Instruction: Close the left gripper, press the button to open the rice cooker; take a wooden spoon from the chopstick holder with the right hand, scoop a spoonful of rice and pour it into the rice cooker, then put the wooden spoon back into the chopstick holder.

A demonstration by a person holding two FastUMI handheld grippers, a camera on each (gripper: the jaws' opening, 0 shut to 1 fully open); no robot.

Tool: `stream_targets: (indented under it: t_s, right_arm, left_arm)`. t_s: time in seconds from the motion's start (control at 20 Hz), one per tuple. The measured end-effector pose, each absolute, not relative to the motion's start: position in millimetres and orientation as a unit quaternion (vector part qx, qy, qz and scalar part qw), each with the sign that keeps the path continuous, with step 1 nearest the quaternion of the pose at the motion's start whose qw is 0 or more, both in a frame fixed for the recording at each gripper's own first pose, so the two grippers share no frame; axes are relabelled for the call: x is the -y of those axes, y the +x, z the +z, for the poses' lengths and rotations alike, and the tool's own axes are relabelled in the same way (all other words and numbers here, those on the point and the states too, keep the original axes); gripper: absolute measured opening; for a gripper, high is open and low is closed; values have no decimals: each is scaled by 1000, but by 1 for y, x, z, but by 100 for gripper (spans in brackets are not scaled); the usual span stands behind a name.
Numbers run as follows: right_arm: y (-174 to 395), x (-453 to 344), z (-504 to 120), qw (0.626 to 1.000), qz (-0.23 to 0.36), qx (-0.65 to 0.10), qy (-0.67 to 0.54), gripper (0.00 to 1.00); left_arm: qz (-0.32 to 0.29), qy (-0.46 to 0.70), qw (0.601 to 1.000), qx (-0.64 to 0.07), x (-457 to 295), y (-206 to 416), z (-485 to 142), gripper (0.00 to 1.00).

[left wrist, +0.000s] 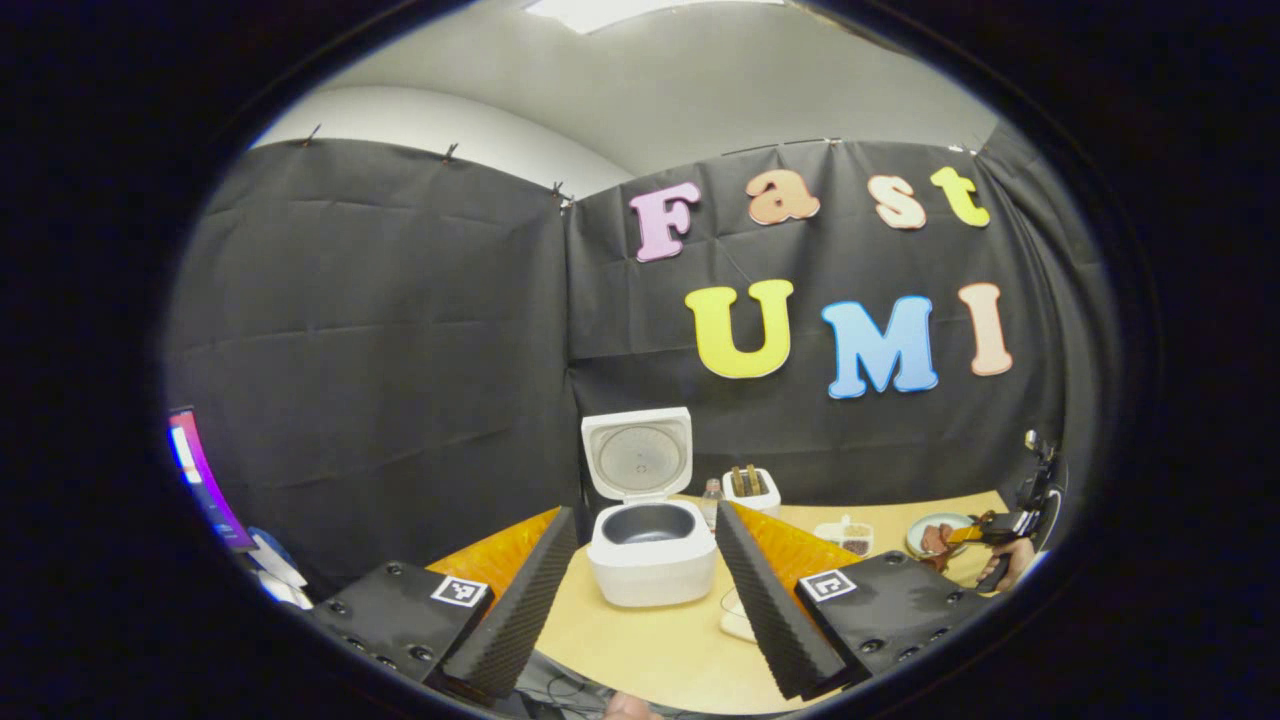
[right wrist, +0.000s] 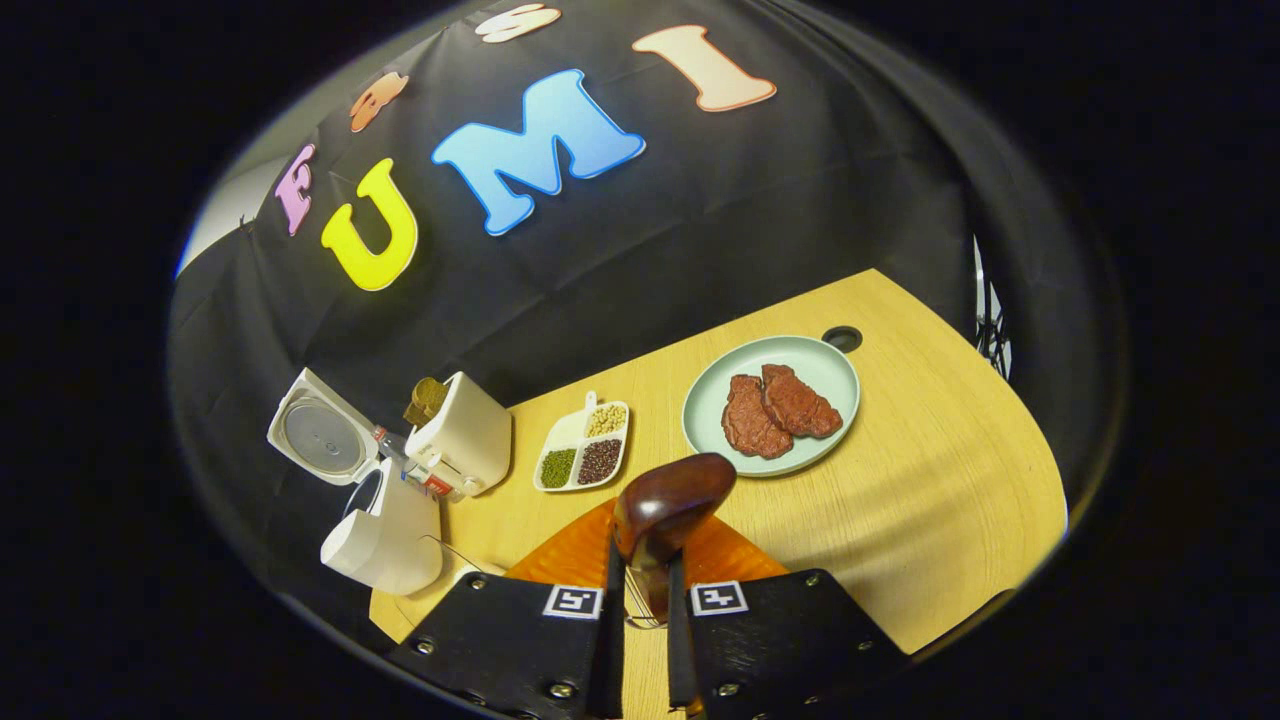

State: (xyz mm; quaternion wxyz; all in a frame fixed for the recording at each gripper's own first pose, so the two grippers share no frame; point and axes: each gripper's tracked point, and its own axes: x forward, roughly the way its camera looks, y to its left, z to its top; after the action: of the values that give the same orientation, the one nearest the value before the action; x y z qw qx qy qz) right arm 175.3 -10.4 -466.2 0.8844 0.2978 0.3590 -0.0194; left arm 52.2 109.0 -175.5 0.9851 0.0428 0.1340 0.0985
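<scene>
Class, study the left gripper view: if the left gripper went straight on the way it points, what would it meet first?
Probably the rice cooker: its open pot sits on the table directly between the left gripper's spread fingers. Depth is hard to judge.

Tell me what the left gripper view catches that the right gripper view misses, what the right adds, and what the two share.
Left gripper view alone: the cooker's dark inner pot seen from the front, and the right gripper far off in a hand.

Right gripper view alone: the wooden spoon clamped between its own fingers, and the steaks seen plainly on the plate.

Both: the rice cooker with its lid up, the chopstick holder, the divided grain dish and the table.
</scene>
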Motion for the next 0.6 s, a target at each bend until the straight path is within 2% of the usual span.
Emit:
stream_targets:
  t_s: [0.05, 0.4, 0.6]
  right_arm:
    - [171, 10, -451, 890, -21, -351, 290, 18]
    - [131, -27, -341, 914, -25, -306, 265, 18]
    - [102, -100, -297, 926, 20, -293, 236, 18]
  left_arm:
    - [94, 34, 986, -134, -115, 51, -177, 97]
    - [54, 3, 995, -89, -180, 28, -153, 99]
    - [25, -5, 997, -67, -213, 18, -148, 95]
